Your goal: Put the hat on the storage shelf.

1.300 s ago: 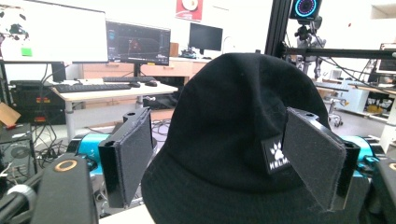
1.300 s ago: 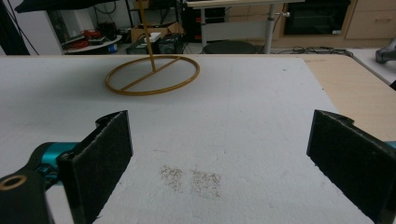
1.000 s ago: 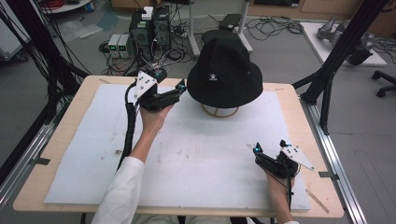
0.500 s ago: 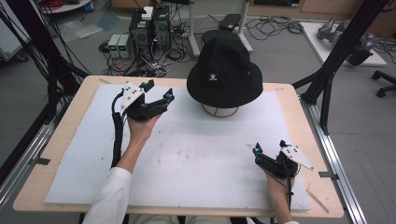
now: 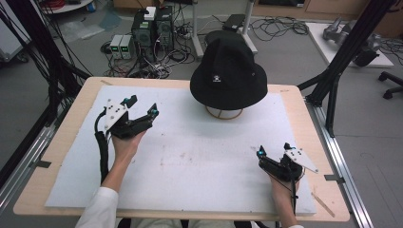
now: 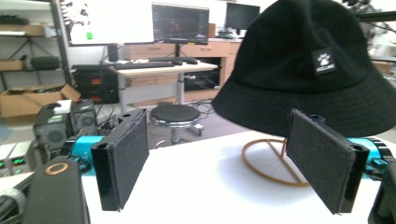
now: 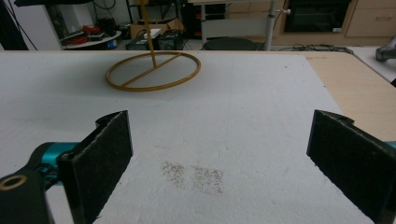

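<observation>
A black bucket hat [image 5: 228, 73] with a small white patch sits on a gold wire stand [image 5: 224, 114] at the back middle of the white mat [image 5: 190, 156]. In the left gripper view the hat [image 6: 308, 60] and the stand's ring base [image 6: 271, 161] lie ahead and to the right. My left gripper [image 5: 141, 105] is held above the mat's left side, open and holding nothing, well left of the hat. My right gripper [image 5: 273, 149] rests low near the front right, open and holding nothing. The right gripper view shows the stand's ring [image 7: 153, 70] far ahead.
The mat covers a wooden table [image 5: 294, 95] whose bare edge shows at the right. A faint brownish smudge [image 7: 194, 175] marks the mat in front of the right gripper. Black frame posts [image 5: 344, 52] flank the table; computers and cables [image 5: 152, 33] lie on the floor behind.
My left gripper has drawn back to the left and toward me, away from the hat's brim. The right gripper has stayed in place.
</observation>
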`<state>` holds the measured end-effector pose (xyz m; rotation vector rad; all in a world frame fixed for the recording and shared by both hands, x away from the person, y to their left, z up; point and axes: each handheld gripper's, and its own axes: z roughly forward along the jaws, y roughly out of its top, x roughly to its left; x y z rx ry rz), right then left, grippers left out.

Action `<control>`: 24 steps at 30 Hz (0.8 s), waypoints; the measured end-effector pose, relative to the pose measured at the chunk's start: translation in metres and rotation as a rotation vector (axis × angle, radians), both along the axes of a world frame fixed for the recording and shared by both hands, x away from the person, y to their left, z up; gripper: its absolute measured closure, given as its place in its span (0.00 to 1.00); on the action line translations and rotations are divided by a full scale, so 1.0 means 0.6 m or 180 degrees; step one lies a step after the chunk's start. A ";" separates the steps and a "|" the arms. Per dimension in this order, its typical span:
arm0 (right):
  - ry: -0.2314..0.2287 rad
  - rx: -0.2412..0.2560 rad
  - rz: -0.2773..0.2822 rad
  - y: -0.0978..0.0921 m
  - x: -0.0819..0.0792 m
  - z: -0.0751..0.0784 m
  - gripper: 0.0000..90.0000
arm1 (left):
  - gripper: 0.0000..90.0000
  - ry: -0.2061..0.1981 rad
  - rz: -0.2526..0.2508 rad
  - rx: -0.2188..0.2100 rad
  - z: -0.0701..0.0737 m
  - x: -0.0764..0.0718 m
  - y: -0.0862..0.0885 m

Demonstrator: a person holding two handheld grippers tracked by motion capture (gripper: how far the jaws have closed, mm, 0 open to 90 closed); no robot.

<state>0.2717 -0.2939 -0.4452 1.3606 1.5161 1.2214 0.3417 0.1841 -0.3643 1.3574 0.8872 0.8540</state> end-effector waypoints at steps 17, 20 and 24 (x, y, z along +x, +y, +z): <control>0.0011 0.0010 -0.0036 -0.001 0.000 0.000 0.07 | 0.23 0.0076 0.0443 -0.0033 -0.053 -0.072 0.088; 0.0018 0.0027 -0.0054 -0.001 -0.001 0.000 0.07 | 0.23 0.0087 0.0473 -0.0056 -0.057 -0.078 0.098; 0.0032 0.0026 -0.0091 -0.003 0.000 -0.001 0.07 | 0.23 0.0087 0.0497 -0.0089 -0.066 -0.086 0.108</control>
